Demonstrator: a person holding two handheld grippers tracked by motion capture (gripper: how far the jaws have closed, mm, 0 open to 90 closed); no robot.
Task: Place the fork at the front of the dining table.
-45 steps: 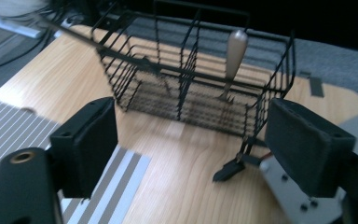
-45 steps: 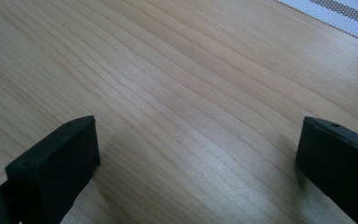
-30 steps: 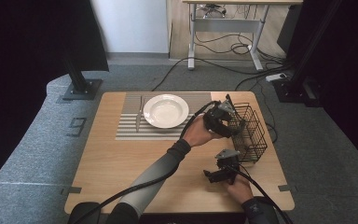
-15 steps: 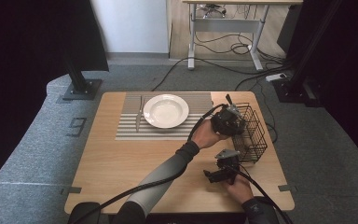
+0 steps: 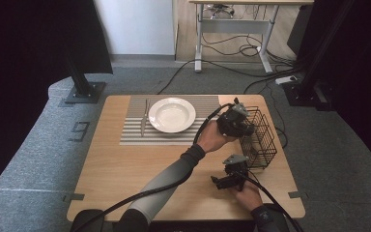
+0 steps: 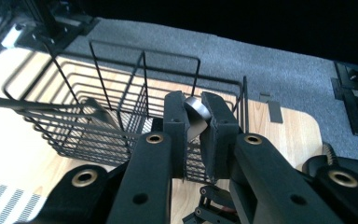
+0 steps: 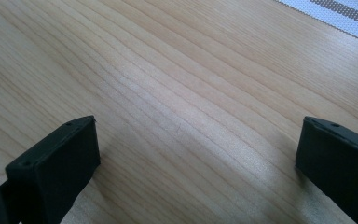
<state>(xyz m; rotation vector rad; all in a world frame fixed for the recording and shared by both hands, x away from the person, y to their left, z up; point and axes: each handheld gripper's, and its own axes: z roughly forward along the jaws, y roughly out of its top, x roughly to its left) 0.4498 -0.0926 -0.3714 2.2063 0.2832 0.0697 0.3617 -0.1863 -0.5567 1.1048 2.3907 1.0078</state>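
Note:
My left gripper (image 5: 236, 121) reaches over the left rim of a black wire basket (image 5: 261, 140) at the table's right side. In the left gripper view its jaws have just been closing and now pinch the rounded end of a shiny metal utensil (image 6: 196, 113), which sticks up above the wire basket (image 6: 98, 93). The rest of the utensil is hidden behind the jaws. My right gripper (image 5: 224, 180) rests low near the front edge. Its jaws stand wide open over bare wood (image 7: 182, 93), with nothing between them.
A white plate (image 5: 172, 114) sits on a striped placemat (image 5: 135, 135) at the back of the wooden table (image 5: 121, 179). A knife (image 5: 145, 117) lies left of the plate. Cables trail from both grippers towards the front edge.
The left hand has edged slightly right, closer over the basket. The right hand has stayed where it was.

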